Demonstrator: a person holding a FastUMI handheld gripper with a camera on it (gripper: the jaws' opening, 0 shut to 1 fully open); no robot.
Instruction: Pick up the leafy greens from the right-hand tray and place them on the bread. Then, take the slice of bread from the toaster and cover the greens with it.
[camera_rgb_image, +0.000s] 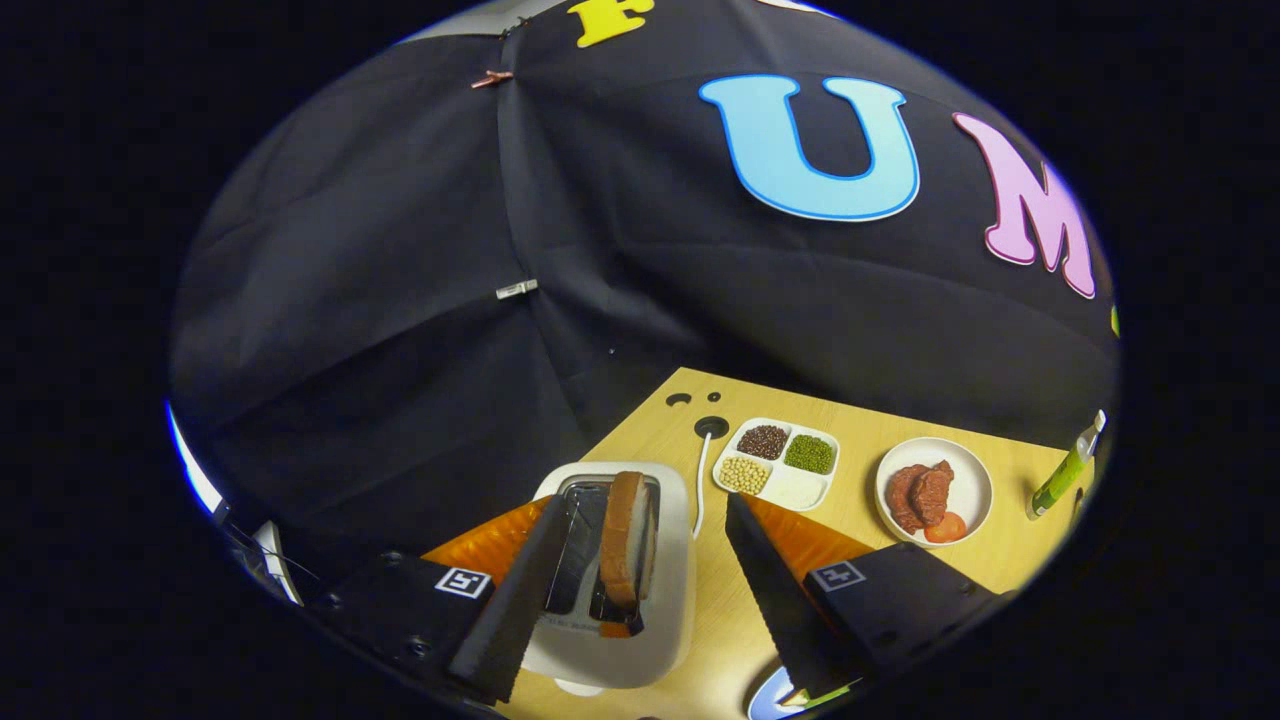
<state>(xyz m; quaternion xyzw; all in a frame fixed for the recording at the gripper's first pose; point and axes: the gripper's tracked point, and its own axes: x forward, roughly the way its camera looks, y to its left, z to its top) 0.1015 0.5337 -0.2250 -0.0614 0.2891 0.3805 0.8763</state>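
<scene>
Hand-held gripper spread wide over toaster, nothing pinched. Bread slice upright in slot btwn fingers. Divided tray + plate beyond on tabletop.

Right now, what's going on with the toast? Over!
Hand-held gripper open, fingers either side of the toaster. Bread slice upright in its slot, ungrasped. Nothing in the way.
</scene>
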